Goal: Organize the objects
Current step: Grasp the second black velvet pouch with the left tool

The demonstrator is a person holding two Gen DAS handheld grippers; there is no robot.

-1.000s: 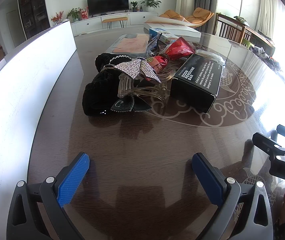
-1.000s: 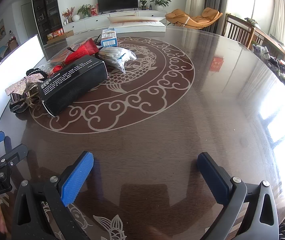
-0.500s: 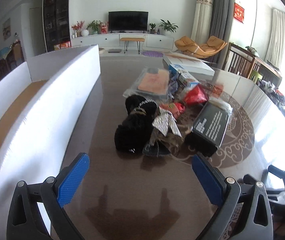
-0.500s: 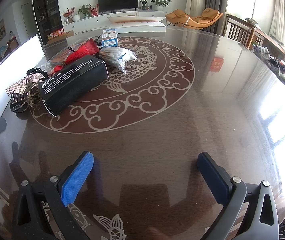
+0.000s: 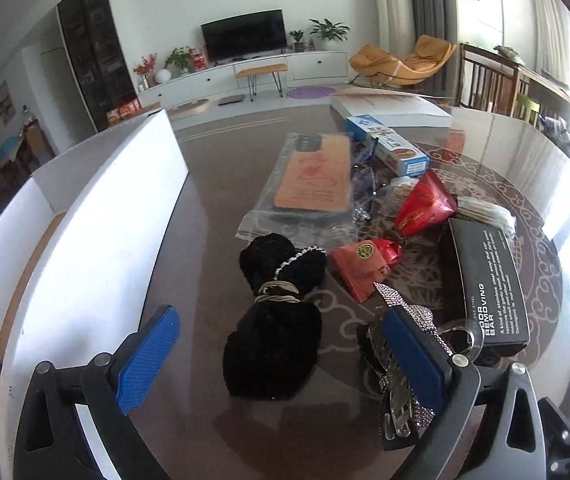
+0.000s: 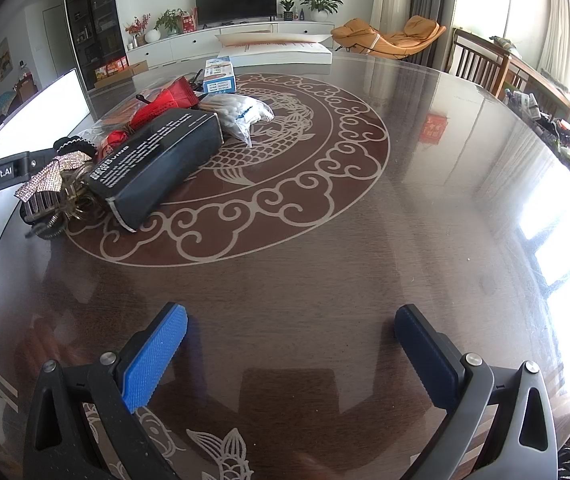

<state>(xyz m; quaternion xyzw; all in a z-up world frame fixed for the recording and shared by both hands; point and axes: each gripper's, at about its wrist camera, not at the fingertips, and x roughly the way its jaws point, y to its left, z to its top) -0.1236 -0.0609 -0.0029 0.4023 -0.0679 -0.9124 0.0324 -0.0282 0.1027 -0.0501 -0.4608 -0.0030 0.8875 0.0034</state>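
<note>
- Left tongs (image 5: 277,356) spread wide, nothing pinched, poised low over the black velvet scrunchie (image 5: 275,320); its bulk sits between the two blue pads (image 5: 147,364).
- Right-hand pad overlaps the rhinestone hair clip (image 5: 403,344), which lies just beside the scrunchie. Judgement: closing as it stands risks snagging the clip too; nudge toward the worktop's left edge first.
- Soft, squashy item: my guess is it wants a bite across the middle, near the beaded band, then a straight lift.
- White open box (image 5: 97,216) stands along the left edge, close by; likely destination, though the task doesn't say.
- Right tongs (image 6: 291,350) also spread, empty, hanging over bare worktop (image 6: 405,240) near its front edge, well apart from the pile.
- Black carton (image 5: 485,284) and red packets (image 5: 365,264) lie further right, untouched.
</note>
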